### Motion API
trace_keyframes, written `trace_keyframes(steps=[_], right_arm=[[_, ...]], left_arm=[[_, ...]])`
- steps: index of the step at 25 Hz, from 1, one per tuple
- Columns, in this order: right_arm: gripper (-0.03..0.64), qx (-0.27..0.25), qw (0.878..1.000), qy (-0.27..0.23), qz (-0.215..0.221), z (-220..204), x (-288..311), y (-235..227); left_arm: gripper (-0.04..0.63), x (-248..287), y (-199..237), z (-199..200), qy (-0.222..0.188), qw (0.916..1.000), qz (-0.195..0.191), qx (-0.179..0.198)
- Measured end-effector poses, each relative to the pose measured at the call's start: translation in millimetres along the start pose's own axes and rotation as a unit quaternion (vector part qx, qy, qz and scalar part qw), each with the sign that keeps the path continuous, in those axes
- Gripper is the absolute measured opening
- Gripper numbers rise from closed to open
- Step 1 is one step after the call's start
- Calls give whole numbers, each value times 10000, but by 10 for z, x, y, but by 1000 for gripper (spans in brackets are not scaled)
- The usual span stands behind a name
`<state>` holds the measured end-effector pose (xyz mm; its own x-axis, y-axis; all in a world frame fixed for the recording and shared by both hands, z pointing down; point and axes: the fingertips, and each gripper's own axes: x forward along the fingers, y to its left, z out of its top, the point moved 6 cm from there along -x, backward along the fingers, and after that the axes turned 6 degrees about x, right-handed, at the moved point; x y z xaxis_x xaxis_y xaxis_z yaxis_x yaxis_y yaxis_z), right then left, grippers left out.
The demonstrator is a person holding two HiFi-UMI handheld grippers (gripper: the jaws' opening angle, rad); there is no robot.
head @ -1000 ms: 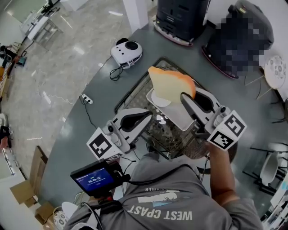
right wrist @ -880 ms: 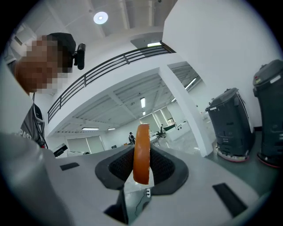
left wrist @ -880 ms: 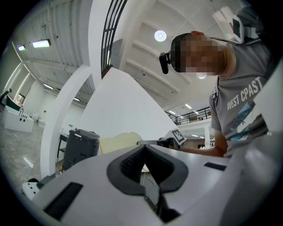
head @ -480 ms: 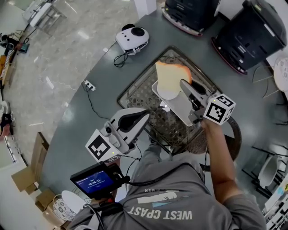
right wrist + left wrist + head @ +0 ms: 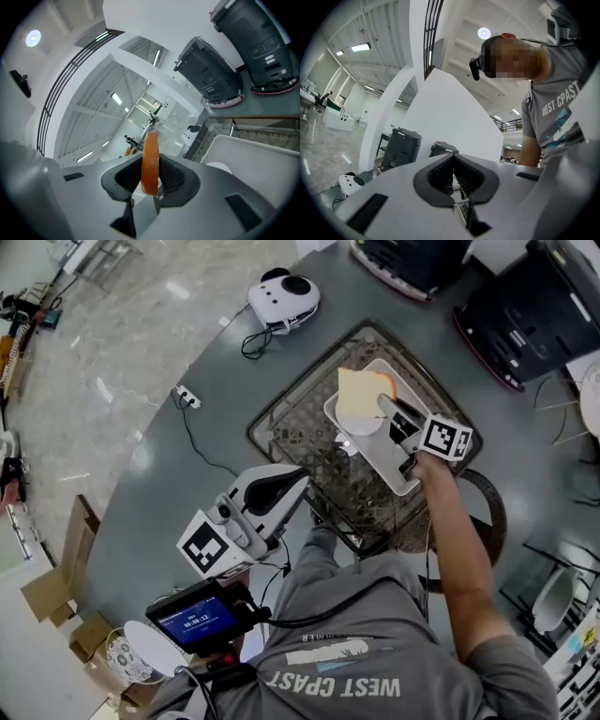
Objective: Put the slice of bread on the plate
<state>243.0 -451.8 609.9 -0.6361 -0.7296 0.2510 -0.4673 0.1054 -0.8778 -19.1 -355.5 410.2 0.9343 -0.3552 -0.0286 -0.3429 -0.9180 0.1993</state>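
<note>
The left gripper, jaws together and empty, hangs over the table's bare near edge, just beside the basket. Inside the basket, the right gripper clamps the bread over the plate's far end, perhaps touching it.

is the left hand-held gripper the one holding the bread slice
No, the bread slice is clamped in the right hand-held gripper; the left hand-held gripper holds nothing.

The slice of bread is pale yellow with an orange crust. It stands on its edge, pinched in the right tongs, over the white plate. The plate has round corners and lies flat.
</note>
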Motion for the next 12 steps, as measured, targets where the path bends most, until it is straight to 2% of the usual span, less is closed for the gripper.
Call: trace_keyframes(steps=[6,12], right_arm=[[91,363,9984,329,-274,-126,126,-474],[91,456,9945,671,-661,-259,301,-845]], left_arm=[[8,-28,-19,-84,86,9999,123,-58],[8,-86,43,-96,142,9997,146,-117]])
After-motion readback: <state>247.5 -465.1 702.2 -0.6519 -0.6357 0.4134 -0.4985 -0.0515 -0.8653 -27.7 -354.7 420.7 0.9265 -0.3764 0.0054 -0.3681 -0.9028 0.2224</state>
